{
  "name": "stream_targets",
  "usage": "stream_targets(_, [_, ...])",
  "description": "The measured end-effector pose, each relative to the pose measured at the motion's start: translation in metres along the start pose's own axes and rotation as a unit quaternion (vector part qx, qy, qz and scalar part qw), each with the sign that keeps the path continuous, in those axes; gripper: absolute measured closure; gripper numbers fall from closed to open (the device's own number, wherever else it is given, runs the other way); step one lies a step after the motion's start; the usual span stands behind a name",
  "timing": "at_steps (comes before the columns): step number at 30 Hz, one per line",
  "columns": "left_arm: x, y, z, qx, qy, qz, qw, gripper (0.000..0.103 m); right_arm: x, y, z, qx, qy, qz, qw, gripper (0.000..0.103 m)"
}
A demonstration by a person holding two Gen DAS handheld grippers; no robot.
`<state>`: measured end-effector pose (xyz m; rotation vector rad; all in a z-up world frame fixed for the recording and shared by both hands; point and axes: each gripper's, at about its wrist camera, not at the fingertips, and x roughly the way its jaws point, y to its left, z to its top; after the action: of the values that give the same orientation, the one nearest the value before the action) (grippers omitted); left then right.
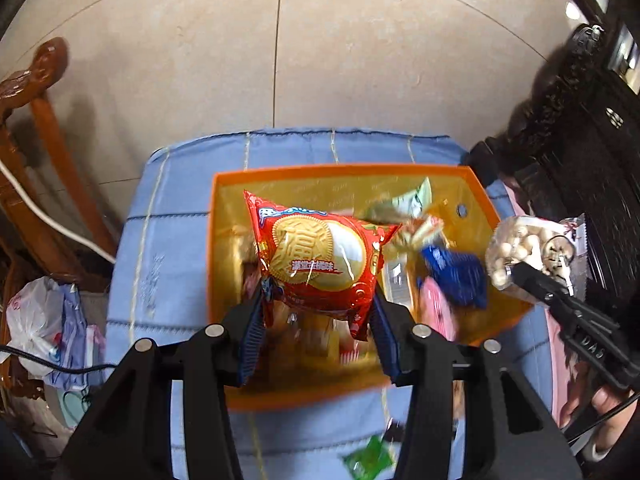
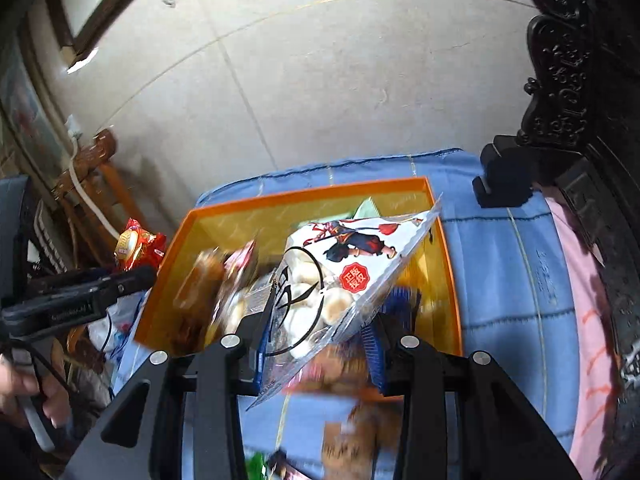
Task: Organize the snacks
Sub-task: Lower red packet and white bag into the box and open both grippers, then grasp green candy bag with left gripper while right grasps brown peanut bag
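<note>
Red snack bag (image 1: 316, 264), orange box (image 1: 344, 170)

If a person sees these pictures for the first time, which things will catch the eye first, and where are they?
First, the red snack packet printed with a large golden biscuit, held in the left gripper above the orange box. Next, the clear bag of small round buns, with a cartoon figure on it, held in the right gripper over the same box. The box sits on a blue cloth and holds several other wrapped snacks.
</note>
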<state>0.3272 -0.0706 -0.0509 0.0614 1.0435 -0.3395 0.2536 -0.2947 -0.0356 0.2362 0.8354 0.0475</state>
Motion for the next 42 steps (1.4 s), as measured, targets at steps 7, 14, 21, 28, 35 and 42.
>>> stream_targets(7, [0.019, 0.01, -0.003, -0.035, 0.011, 0.061, 0.9975, 0.008, 0.015, -0.006, 0.001, 0.024, -0.028, -0.025, 0.999, 0.03])
stream_targets(14, [0.014, 0.02, -0.038, -0.048, 0.037, 0.063, 0.9961, 0.008, 0.001, -0.013, -0.037, 0.038, -0.008, -0.03, 0.999, 0.03])
stream_targets(21, [0.003, 0.008, -0.086, -0.025, 0.058, 0.063, 0.996, 0.008, -0.02, -0.014, -0.087, 0.03, 0.016, -0.035, 0.999, 0.029])
stream_targets(28, [0.018, -0.024, -0.148, 0.04, 0.109, 0.062, 0.9913, 0.008, -0.02, -0.017, -0.137, 0.02, 0.058, -0.038, 0.997, 0.028])
stream_targets(35, [0.042, -0.045, -0.19, 0.082, 0.151, 0.065, 0.983, 0.008, -0.019, -0.016, -0.17, 0.009, 0.09, -0.037, 0.995, 0.028])
stream_targets(42, [0.056, -0.055, -0.204, 0.08, 0.17, 0.057, 0.9806, 0.009, -0.018, -0.022, -0.179, 0.01, 0.104, -0.034, 0.994, 0.028])
